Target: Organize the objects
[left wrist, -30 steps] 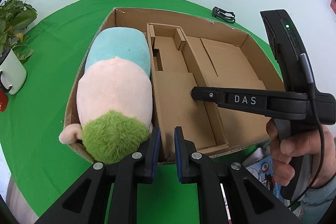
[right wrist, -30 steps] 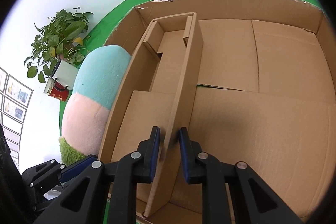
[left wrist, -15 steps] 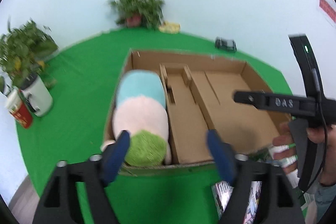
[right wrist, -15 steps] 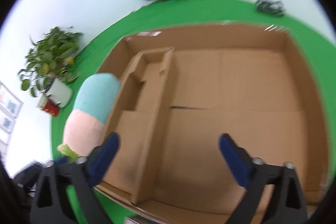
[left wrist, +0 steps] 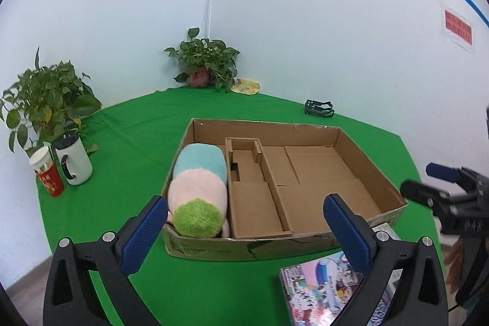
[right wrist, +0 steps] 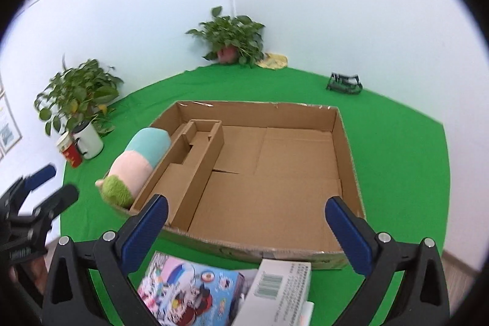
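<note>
A shallow cardboard box sits on the green table, split by a cardboard divider. A plush toy in blue, pink and green lies in the box's left compartment. A colourful picture box and a white barcode carton lie on the table in front of the cardboard box. My left gripper is open and empty, above the box's near edge. My right gripper is open and empty, above the two packages.
Two potted plants stand at the back left and back. A white mug and a red cup stand at the left. A black clip lies at the back right, a yellow packet by the far plant.
Both grippers were shut on the cardboard divider and box edge; both have opened wide and pulled back and up, away from the box. The packages in front have come into view.
</note>
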The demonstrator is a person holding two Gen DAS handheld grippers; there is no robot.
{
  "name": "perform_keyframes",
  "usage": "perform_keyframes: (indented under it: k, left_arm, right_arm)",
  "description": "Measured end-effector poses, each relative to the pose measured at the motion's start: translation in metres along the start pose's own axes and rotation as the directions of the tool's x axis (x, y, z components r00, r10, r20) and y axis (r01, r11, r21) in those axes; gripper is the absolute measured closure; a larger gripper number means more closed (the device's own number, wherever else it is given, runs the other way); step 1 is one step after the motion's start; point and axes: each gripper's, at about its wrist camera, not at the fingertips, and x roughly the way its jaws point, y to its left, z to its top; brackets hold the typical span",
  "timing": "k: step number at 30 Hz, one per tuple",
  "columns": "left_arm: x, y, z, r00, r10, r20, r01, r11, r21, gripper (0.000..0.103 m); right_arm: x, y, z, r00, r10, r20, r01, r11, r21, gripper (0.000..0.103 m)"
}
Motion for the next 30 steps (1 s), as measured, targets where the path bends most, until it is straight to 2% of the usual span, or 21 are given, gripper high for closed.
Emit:
perform_keyframes:
  k: [5,8,10,13,16,20,24,25,27,29,30]
  left_arm:
    - [-0.011,-0.002,-0.008,0.999,-0.052,-0.004,0.052,0.997,-0.052,0.0]
    - [-0.015,-0.003,-0.011,0.998,-0.049,-0.025,0.048,0.997,-0.053,0.0]
    - [-0.016,-0.001,-0.011,0.998,-0.041,-0.047,0.039,0.998,-0.049,0.001]
    - [-0.023,0.006,-0.011,0.998,-0.031,-0.047,0.03,0.999,-0.039,0.001]
    - [-0.026,0.004,-0.015,0.997,-0.048,-0.063,0.047,0.999,-0.025,0.001]
    - [-0.025,0.0,-0.023,0.991,-0.093,-0.101,0.092,0.996,-0.013,0.001]
    - [-0.018,0.002,-0.034,0.974,-0.168,-0.149,0.159,0.985,-0.071,0.001]
    - [-0.016,0.003,-0.038,0.969,-0.184,-0.162,0.172,0.981,-0.087,0.001]
    - [-0.012,0.001,-0.045,0.96,-0.212,-0.183,0.197,0.975,-0.099,0.003]
    - [-0.01,-0.002,-0.052,0.948,-0.25,-0.197,0.233,0.967,-0.105,0.015]
    - [-0.009,-0.003,-0.055,0.941,-0.266,-0.208,0.249,0.963,-0.107,0.032]
  right_arm:
    - [-0.027,0.013,-0.028,0.999,0.036,0.013,-0.035,0.998,-0.061,0.001]
    - [-0.037,0.024,-0.044,0.997,0.075,-0.005,-0.075,0.993,-0.087,0.001]
    - [-0.043,0.033,-0.054,0.992,0.125,-0.032,-0.128,0.986,-0.105,0.001]
    - [-0.055,0.038,-0.065,0.985,0.17,-0.025,-0.172,0.978,-0.115,0.001]
    - [-0.064,0.049,-0.071,0.968,0.251,-0.028,-0.252,0.956,-0.147,0.001]
    - [-0.07,0.063,-0.077,0.965,0.261,-0.032,-0.262,0.943,-0.205,0.001]
    - [-0.07,0.072,-0.086,0.977,0.213,-0.022,-0.212,0.945,-0.249,0.003]
    - [-0.07,0.072,-0.089,0.979,0.204,-0.021,-0.203,0.945,-0.257,0.009]
    - [-0.068,0.073,-0.092,0.98,0.194,-0.033,-0.195,0.943,-0.269,0.033]
    - [-0.069,0.069,-0.096,0.977,0.21,-0.045,-0.214,0.941,-0.26,0.041]
    - [-0.07,0.067,-0.097,0.972,0.231,-0.047,-0.235,0.939,-0.25,0.041]
